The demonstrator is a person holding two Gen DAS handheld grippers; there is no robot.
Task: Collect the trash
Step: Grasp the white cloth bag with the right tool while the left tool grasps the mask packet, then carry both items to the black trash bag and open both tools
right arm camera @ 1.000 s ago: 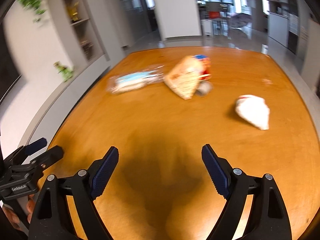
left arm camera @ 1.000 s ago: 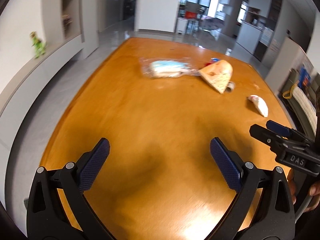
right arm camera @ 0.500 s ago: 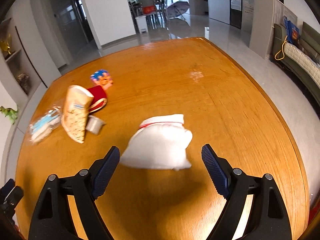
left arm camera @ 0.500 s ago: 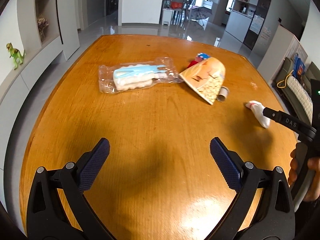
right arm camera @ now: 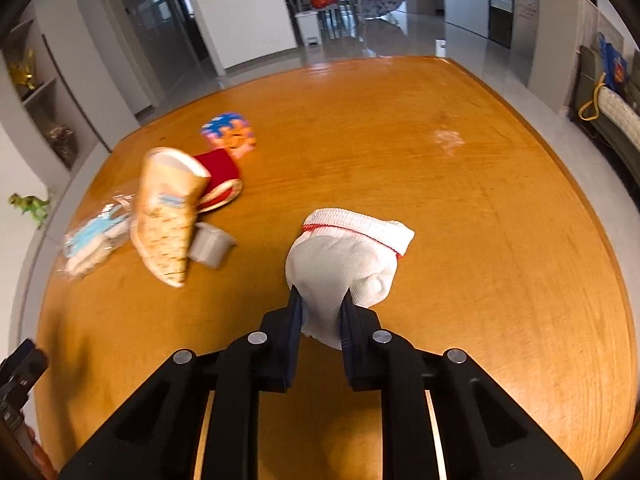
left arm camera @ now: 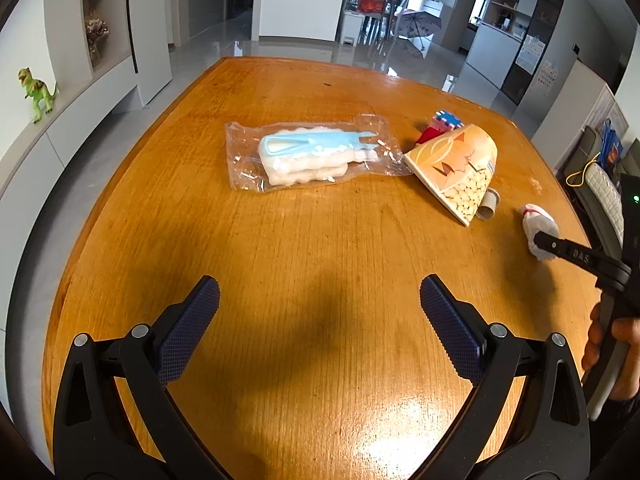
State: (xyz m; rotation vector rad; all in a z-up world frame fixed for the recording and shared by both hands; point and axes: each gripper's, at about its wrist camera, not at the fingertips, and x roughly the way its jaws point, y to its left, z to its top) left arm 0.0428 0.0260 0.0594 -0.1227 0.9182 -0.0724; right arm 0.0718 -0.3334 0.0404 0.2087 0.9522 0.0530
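Pinching white glove (right arm camera: 344,256), right hand-held gripper (right arm camera: 320,308) clamps.

Glossy, varnished wood on the table (left arm camera: 168,248), fine grain showing and window glare in the lower middle of the left view. Clear, crinkly, shiny plastic on the bag (left arm camera: 308,154) at upper centre, with pale blue plastic and white fluffy material inside. Printed paper cup (left arm camera: 460,170), matt, right of it. In the right view, a white knitted cloth glove (right arm camera: 348,256) with a red-stitched cuff sits at centre, pinched by the right gripper (right arm camera: 320,316), matt black plastic with metal rivets. The left gripper (left arm camera: 320,304) shows dark blue, rough-textured pads (left arm camera: 188,334).
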